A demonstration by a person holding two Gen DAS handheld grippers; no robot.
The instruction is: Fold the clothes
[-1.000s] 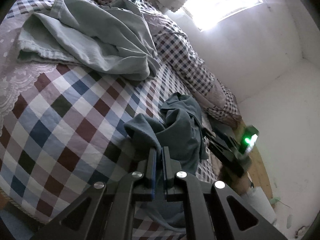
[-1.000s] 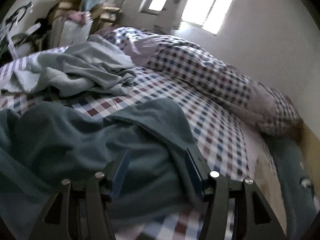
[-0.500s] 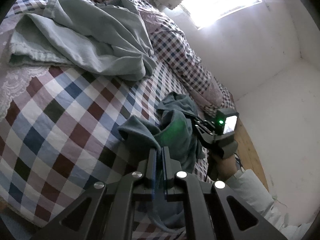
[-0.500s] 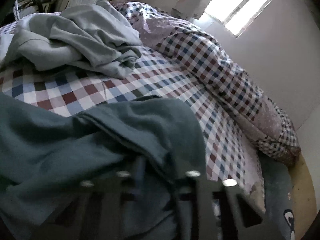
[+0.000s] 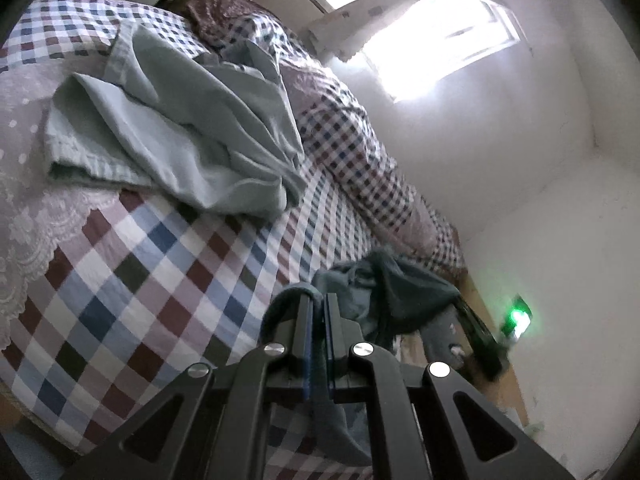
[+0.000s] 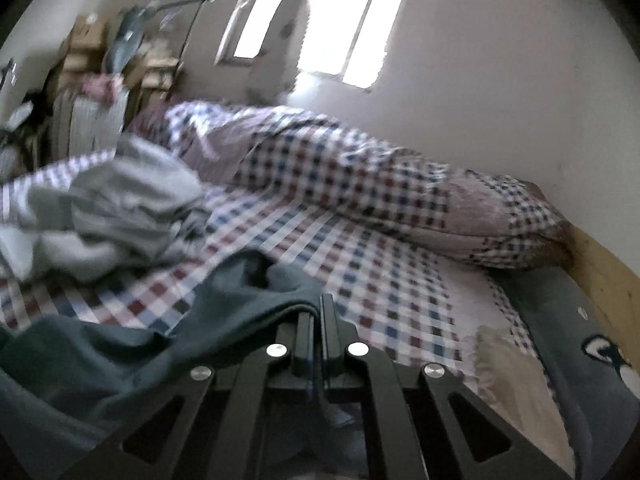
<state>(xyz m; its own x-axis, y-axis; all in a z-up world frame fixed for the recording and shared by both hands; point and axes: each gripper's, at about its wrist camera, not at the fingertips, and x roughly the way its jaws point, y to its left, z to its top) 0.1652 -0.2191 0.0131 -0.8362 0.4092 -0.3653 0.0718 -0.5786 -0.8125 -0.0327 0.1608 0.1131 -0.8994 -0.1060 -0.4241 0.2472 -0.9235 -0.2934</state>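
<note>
**Colleague:** Where did you have the rig at that point?

**Me:** Nearest to me, the left hand-held gripper was clamped on a fold of the dark teal garment, with cloth looping over its fingertips and a tail hanging down between the jaws. The right hand-held gripper was pinched tight on another edge of the same garment. So I had it held at two points, bunched, at the near edge of the bed.

**Colleague:** Was it off the bed?

**Me:** Partly, I judged. From the left wrist view it hung in a crumpled clump between the two grips, beside the near right corner of the bed. The right view was blurred, so I couldn't tell how much cloth was touching the checked sheet.

**Colleague:** And further back?

**Me:** A pale green-grey garment lay in a loose heap towards the far left of the bed, well apart from mine and untouched. Beyond it, a rolled checked quilt ran along the far edge by the wall, under the window.

**Colleague:** So how far along were you?

**Me:** Barely begun, by my reading. Nothing on the bed looked folded. The teal piece needed spreading flat before any fold could go in, and the pale one hadn't been started.
</note>
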